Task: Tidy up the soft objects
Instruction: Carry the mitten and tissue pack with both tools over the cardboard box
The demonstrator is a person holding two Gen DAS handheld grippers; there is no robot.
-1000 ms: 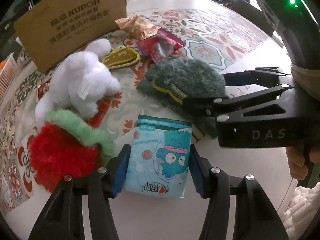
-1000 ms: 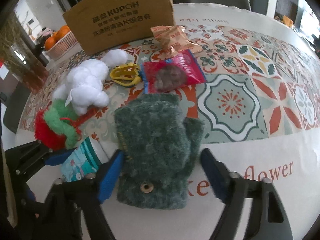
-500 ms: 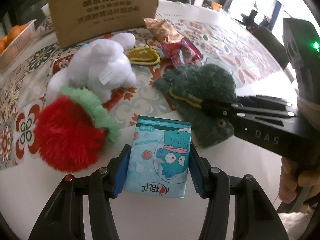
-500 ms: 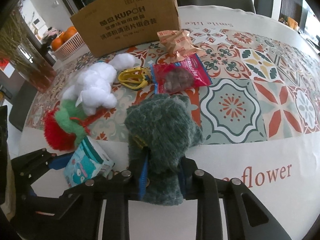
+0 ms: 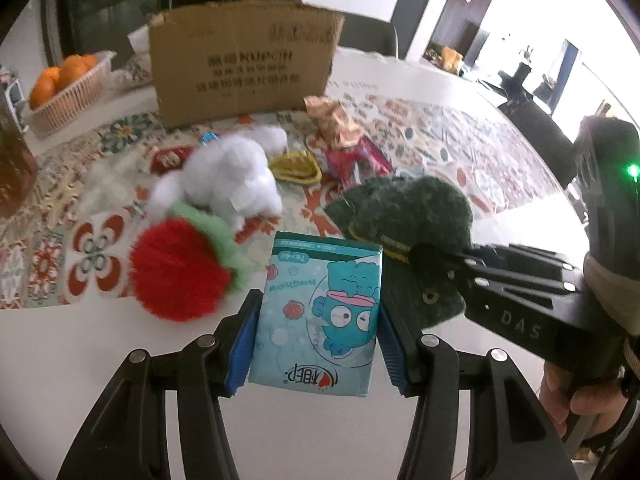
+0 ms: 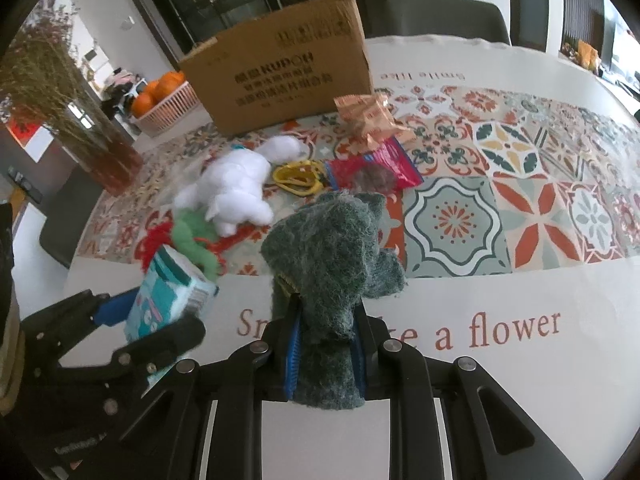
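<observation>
My left gripper (image 5: 316, 336) is shut on a light-blue tissue pack (image 5: 320, 312) with a cartoon fish, held above the white table edge; the same tissue pack (image 6: 168, 296) shows at the left of the right wrist view. My right gripper (image 6: 326, 356) is shut on a fuzzy dark green glove (image 6: 336, 248), which hangs bunched between the blue pads. In the left wrist view the green glove (image 5: 408, 216) sits just right of the tissue pack. A white plush toy (image 5: 228, 176) and a red and green plush (image 5: 180, 272) lie on the patterned cloth.
A cardboard box (image 5: 244, 68) stands at the back of the table. Snack packets (image 6: 372, 120) and a red bag (image 6: 372, 172) lie near a yellow item (image 6: 296, 176). A basket of oranges (image 5: 64, 84) and a vase of dried stems (image 6: 80, 120) stand at left.
My right gripper's jaws closed on the green glove and lifted it off the table. The left gripper rose with the tissue pack and rolled, so the box now appears more level.
</observation>
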